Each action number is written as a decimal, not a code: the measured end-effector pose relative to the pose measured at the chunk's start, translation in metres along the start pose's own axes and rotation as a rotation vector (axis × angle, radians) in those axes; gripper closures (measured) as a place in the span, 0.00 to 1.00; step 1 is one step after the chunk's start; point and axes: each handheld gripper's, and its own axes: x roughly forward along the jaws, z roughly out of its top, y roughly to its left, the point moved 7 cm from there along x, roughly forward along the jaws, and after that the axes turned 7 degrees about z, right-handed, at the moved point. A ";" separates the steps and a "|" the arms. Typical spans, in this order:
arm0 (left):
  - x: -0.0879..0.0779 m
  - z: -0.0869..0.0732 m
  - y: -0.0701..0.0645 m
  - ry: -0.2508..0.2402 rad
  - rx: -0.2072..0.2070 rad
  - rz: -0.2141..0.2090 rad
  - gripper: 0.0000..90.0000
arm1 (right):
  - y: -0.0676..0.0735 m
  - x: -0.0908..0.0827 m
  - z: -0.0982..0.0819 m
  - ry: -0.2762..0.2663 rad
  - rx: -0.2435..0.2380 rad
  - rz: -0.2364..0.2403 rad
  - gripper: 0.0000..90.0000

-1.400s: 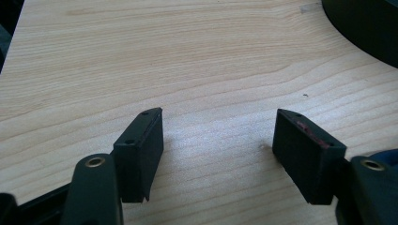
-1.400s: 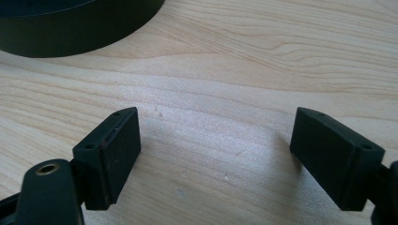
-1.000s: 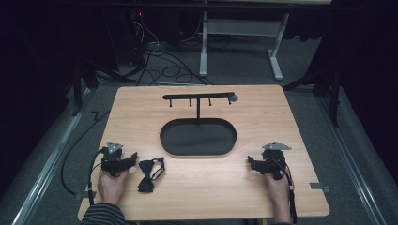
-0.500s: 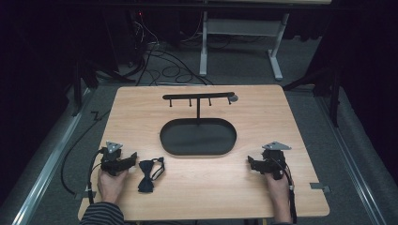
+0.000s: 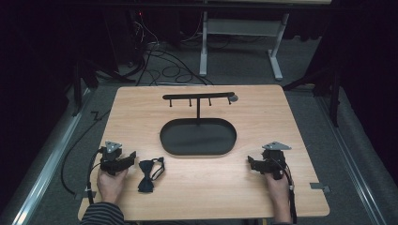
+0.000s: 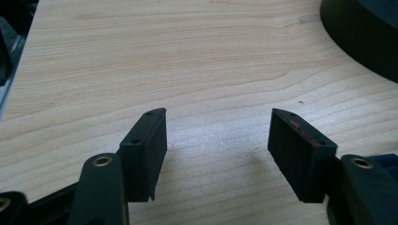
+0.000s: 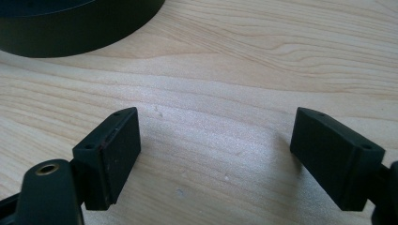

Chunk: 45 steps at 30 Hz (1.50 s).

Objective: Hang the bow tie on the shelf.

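**Bow tie beside the left gripper, both grippers resting on the table**

We see the small black fabric bow tie lying flat on the pale wooden table, just to the right of the left gripper and near the front left end of the black oval metal tray. The tie is apart from the gripper's tips, with bare wood between them, and it sits just off the tray's rim, not in the tray. In the left gripper view we find nothing but wood grain between the jaws of the left gripper; they have just been closing a little and stand well apart, gripping nothing.

The left hand holds its gripper low over the table, pointing towards the tray's near left end, with the forearm in a striped sleeve coming in from the table's front edge. The right hand holds the right gripper off the tray's front right end, also aimed inward at the tray. In the right gripper view the right gripper has its jaws spread wide over bare wood, holding nothing.

The bow tie looks dark and matte, with two flared wings and its thin neck strap looped out towards the tray. Behind the tray, a black T-shaped hanger bar rises from the tray's far side on a thin post.
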 end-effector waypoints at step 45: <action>-0.091 0.013 -0.044 -0.092 0.030 -0.265 0.52 | 0.000 0.001 0.001 0.001 0.007 -0.005 0.20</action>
